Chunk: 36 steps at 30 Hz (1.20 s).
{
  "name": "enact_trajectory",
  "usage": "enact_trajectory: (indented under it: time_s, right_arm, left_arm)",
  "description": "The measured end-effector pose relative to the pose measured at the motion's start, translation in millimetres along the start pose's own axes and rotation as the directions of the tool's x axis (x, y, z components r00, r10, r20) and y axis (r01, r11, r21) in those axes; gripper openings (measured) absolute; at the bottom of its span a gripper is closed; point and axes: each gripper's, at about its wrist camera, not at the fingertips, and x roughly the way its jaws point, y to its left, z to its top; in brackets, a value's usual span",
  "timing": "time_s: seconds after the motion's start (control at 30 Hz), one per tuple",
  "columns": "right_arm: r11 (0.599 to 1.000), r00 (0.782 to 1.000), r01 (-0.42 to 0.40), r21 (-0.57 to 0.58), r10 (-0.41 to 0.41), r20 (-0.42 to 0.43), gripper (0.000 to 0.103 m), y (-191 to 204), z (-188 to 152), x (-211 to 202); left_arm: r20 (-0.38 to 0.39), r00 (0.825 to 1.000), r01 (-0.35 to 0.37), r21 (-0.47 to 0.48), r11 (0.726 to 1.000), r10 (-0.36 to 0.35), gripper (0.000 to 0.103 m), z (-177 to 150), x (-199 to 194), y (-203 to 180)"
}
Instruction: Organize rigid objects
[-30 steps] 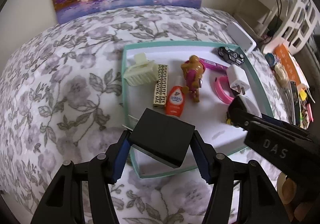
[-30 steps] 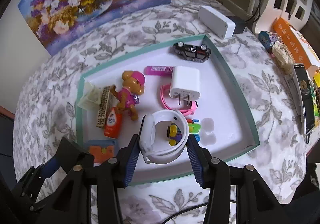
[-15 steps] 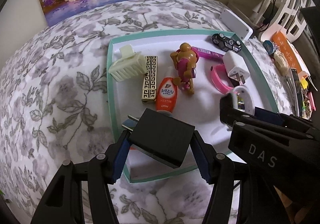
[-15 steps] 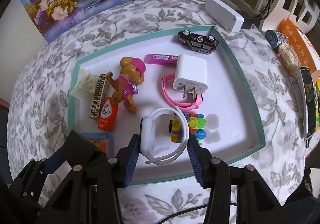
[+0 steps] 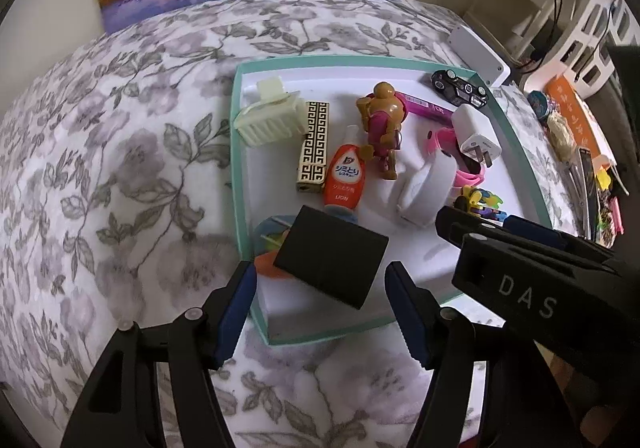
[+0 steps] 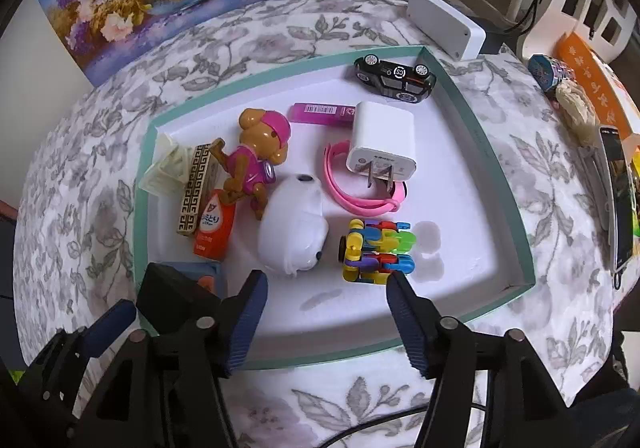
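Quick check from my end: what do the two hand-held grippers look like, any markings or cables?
Both are black plastic frames with silver pivot screws and ribbed blue finger pads. The left hand-held gripper shows no lettering; the right hand-held gripper carries pale "DAS" lettering on its side, and a black cable trails below it.

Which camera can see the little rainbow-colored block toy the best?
The right wrist camera. There the colorful block toy lies in full view on the white tray, just beyond the right gripper, whose fingers are opening. In the left wrist camera only part of the toy peeks out above the black gripper body.
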Motion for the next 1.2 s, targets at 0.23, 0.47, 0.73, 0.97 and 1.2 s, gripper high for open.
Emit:
enact_trajectory:
  time_s: [0.23, 0.47, 0.73, 0.97, 1.2]
  right_arm:
    - [1.0, 0.999, 0.003, 0.015, -0.003, 0.045, 0.079, 0.0, -4.2, -8.7]
    - [0.999, 0.996, 0.02, 0.026, -0.022, 0.09, 0.101, -2.7, -12.9, -17.3]
    - [0.999, 0.995, 0.039, -0.019, -0.037, 0.093, 0.103, 3.8, -26.4, -19.1]
    - [0.998, 0.996, 0.022, -0.052, -0.018, 0.09, 0.103, 16.9, -38.8, -26.5]
    - [0.996, 0.993, 0.046, -0.079, -0.037, 0.108, 0.103, 25.9, -47.6, -34.7]
  left_arm:
    - [0.0, 1.0, 0.006, -0.043, 0.999, -0.006, 0.08, -12.0, -9.2, 11.8]
    - [0.023, 0.999, -0.038, -0.128, 0.991, 0.041, 0.094, -22.4, -19.6, 40.8]
    - [0.056, 0.983, -0.157, -0.249, 0.956, 0.177, 0.102, -32.2, -32.3, 82.4]
    - [0.103, 0.971, -0.177, -0.304, 0.936, 0.217, 0.102, -34.8, -48.4, 104.7]
    - [0.07, 0.977, -0.173, -0.309, 0.935, 0.204, 0.102, -39.6, -49.4, 109.2]
